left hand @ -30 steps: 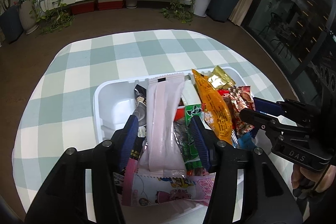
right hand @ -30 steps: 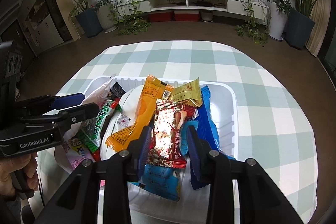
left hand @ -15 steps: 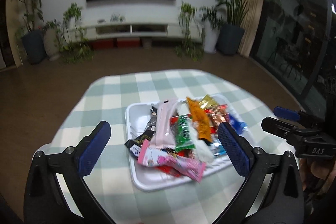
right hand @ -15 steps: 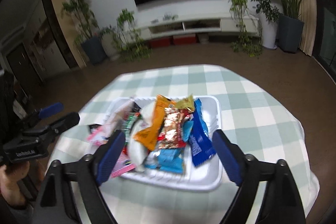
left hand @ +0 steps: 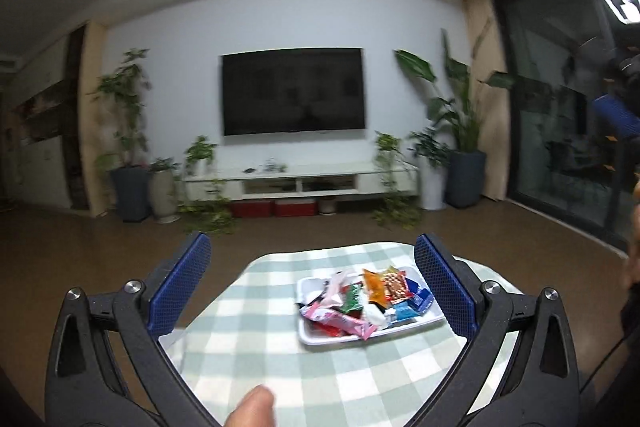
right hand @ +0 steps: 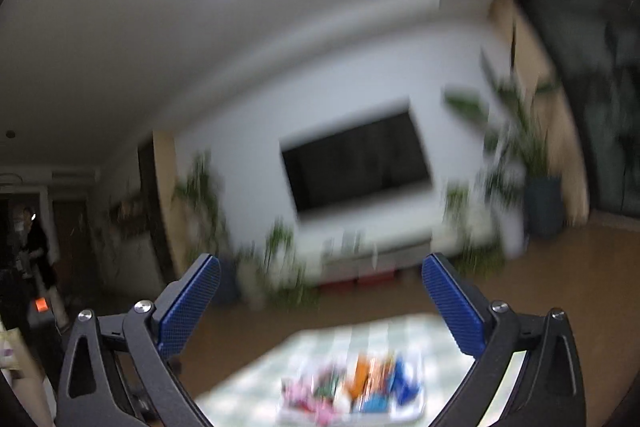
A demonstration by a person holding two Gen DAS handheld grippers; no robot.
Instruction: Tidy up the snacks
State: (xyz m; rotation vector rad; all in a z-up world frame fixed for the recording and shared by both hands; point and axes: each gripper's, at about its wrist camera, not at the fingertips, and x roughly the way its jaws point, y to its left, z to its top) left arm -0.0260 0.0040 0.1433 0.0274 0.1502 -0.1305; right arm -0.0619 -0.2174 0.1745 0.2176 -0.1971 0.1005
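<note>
Your left gripper (left hand: 312,291) is held nearly level, aimed across the room at the wall television (left hand: 293,91); its blue pads (left hand: 180,287) stand spread wide with nothing between them. A fingertip (left hand: 252,407) shows at the bottom centre of that view. The white tray (left hand: 308,337) of snacks (left hand: 360,301) lies on the checked tablecloth (left hand: 248,343), lower right of centre, well beyond the pads and just inside the right one. Your right gripper (right hand: 320,301) tips upward toward the ceiling and its jaws are opening, empty. In its blurred view the tray sits at the bottom edge, below and between the pads.
</note>
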